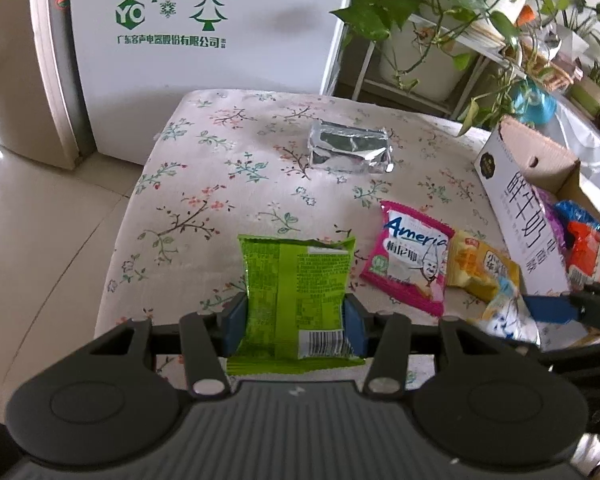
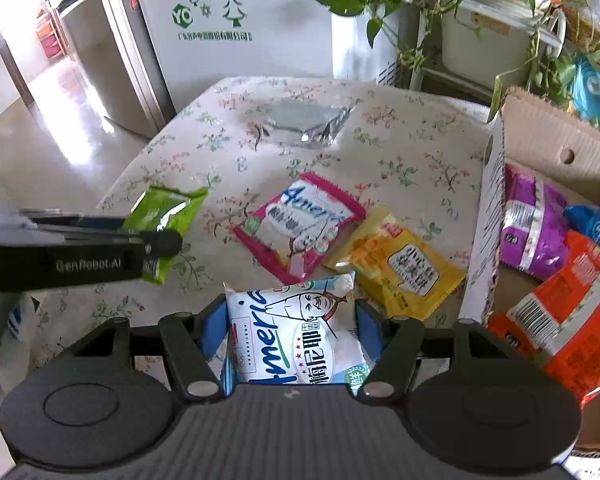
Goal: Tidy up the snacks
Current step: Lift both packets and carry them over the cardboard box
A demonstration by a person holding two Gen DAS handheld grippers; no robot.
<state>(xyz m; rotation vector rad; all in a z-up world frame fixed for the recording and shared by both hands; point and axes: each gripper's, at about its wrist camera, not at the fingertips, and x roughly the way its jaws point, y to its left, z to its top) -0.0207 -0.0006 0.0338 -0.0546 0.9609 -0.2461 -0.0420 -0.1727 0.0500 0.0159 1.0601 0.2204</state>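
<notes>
Between my left claw (image 1: 296, 316) pads sits the green packet (image 1: 296, 292), pinched at both side edges. Light, soft, crinkly film; I judge it slippery, so I grip mid-height. My right claw (image 2: 290, 332) clamps the white packet (image 2: 296, 332); the box (image 2: 540, 140) waits at two o'clock.

floral table (image 1: 204, 168), silver packet (image 1: 350, 148), pink packet (image 1: 410, 256), yellow packet (image 1: 482, 268)

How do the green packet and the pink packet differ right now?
The green foil snack packet is clamped between the left gripper pads, printed back showing; the pink foil snack packet lies free on the floral cloth, front up. Both are small sealed pouches.
</notes>
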